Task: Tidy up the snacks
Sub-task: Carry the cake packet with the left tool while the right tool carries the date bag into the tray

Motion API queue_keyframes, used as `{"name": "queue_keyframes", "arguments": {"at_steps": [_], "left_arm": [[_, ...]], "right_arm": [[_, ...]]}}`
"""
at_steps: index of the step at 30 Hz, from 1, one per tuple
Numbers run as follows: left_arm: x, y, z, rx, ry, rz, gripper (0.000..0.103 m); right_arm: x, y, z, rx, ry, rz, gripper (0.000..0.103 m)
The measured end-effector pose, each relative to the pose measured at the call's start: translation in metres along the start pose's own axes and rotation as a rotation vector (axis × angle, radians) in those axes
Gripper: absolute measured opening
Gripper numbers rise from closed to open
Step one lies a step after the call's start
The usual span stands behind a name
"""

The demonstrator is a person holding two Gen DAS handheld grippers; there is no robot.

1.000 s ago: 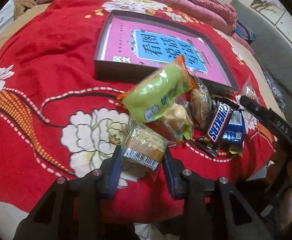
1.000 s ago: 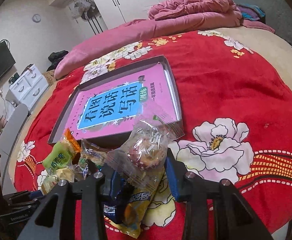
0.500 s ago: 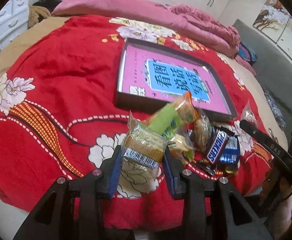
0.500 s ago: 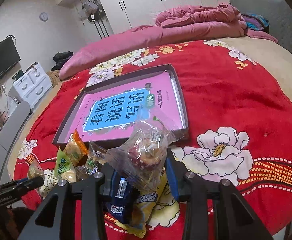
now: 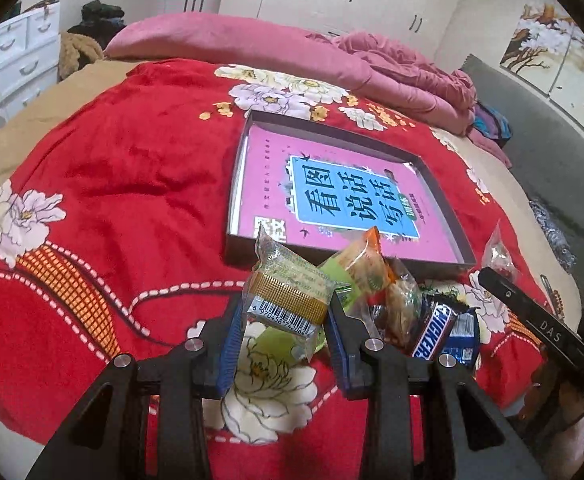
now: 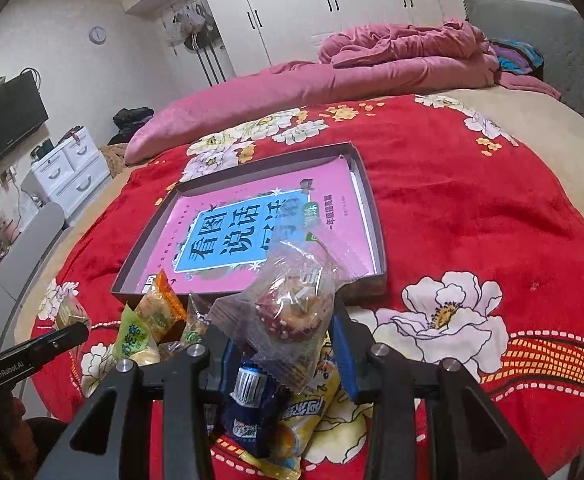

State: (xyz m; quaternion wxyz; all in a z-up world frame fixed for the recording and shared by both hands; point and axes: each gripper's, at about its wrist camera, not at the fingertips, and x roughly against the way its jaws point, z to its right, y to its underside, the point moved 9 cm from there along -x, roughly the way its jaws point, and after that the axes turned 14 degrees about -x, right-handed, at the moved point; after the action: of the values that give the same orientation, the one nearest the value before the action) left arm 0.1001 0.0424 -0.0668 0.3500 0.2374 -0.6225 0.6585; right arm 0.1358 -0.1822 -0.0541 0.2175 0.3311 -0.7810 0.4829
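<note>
Where the red floral blanket (image 5: 123, 184) covers the bed, a shallow dark box (image 5: 442, 196) lies open; inside it lies a pink book (image 5: 267, 184) with a blue title panel, and no snack is in it. Loose snack pile sits just in front of the box's near wall: green-and-orange packet (image 5: 358, 264), Snickers bar (image 5: 432, 330), blue wrapper (image 5: 462, 336), yellow packet (image 6: 312, 416). The pile lies between both grippers and the box. Left gripper (image 5: 283, 320): blue pads clenched on a gold-and-green packet (image 5: 287, 292), barcode facing the camera, lifted off the blanket. Right gripper (image 6: 281, 340): pads clamped on a clear-wrapped pastry (image 6: 287, 308), held above the yellow packet and a dark blue wrapper (image 6: 249, 400). Pink quilt (image 6: 392, 64) bunched at the far side.
</note>
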Motion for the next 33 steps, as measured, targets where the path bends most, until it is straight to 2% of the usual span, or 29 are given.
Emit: {"name": "queue_keyframes", "arguments": {"at_steps": [15, 22, 33], "left_arm": [[-0.028, -0.026, -0.009, 0.04, -0.008, 0.027, 0.039], [-0.037, -0.039, -0.008, 0.015, -0.026, 0.048, 0.039], [-0.054, -0.046, -0.008, 0.018, -0.033, 0.04, 0.039]], "right_arm": [[-0.017, -0.012, -0.002, 0.018, 0.014, 0.012, 0.04], [-0.028, -0.022, 0.002, 0.017, 0.037, 0.025, 0.04], [-0.039, -0.03, 0.007, 0.007, 0.046, 0.025, 0.04]]}}
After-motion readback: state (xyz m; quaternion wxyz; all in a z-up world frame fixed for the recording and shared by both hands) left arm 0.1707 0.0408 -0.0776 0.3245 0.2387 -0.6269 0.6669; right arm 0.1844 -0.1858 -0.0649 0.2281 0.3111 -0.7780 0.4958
